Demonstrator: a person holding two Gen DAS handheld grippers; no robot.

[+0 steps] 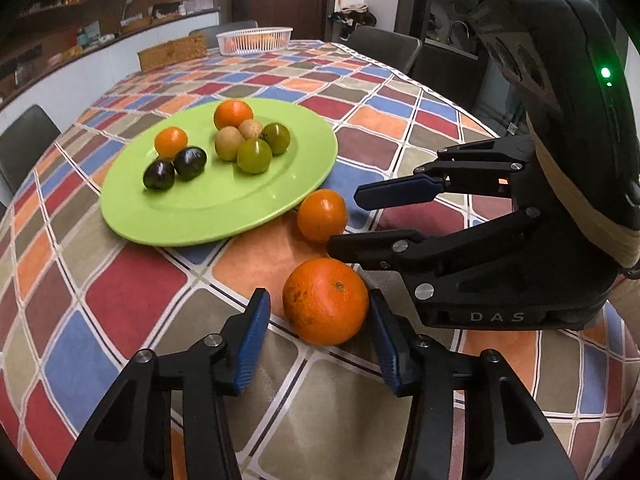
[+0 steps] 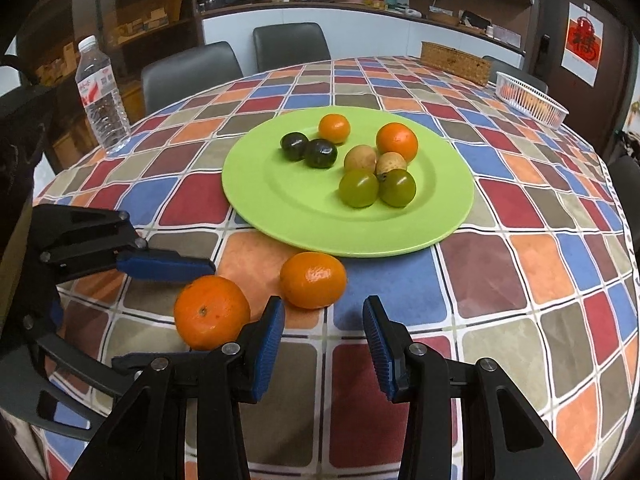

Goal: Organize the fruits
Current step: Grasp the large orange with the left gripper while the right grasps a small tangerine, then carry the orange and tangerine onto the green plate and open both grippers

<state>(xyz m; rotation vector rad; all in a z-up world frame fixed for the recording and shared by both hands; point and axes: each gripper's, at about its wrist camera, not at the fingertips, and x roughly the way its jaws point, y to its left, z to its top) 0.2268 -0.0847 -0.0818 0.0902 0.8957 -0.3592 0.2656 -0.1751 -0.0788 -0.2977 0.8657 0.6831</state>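
Note:
A green plate [image 1: 256,204] [image 2: 288,208] holds two small oranges, two dark plums, two green plums and two tan fruits. Two oranges lie on the tablecloth in front of it. My left gripper [image 1: 320,312] is open with the larger orange [image 1: 325,301] [image 2: 211,311] between its fingers, the right pad close to it. My right gripper [image 2: 325,324] is open just short of the smaller orange [image 2: 313,279] [image 1: 322,216]. It shows in the left wrist view [image 1: 348,220], and the left gripper shows in the right wrist view [image 2: 172,312].
A water bottle [image 2: 102,96] stands at the table's far left. A white plastic basket [image 1: 254,40] [image 2: 530,98] and a wicker box [image 2: 456,62] sit at the far edge. Grey chairs [image 2: 292,46] ring the table.

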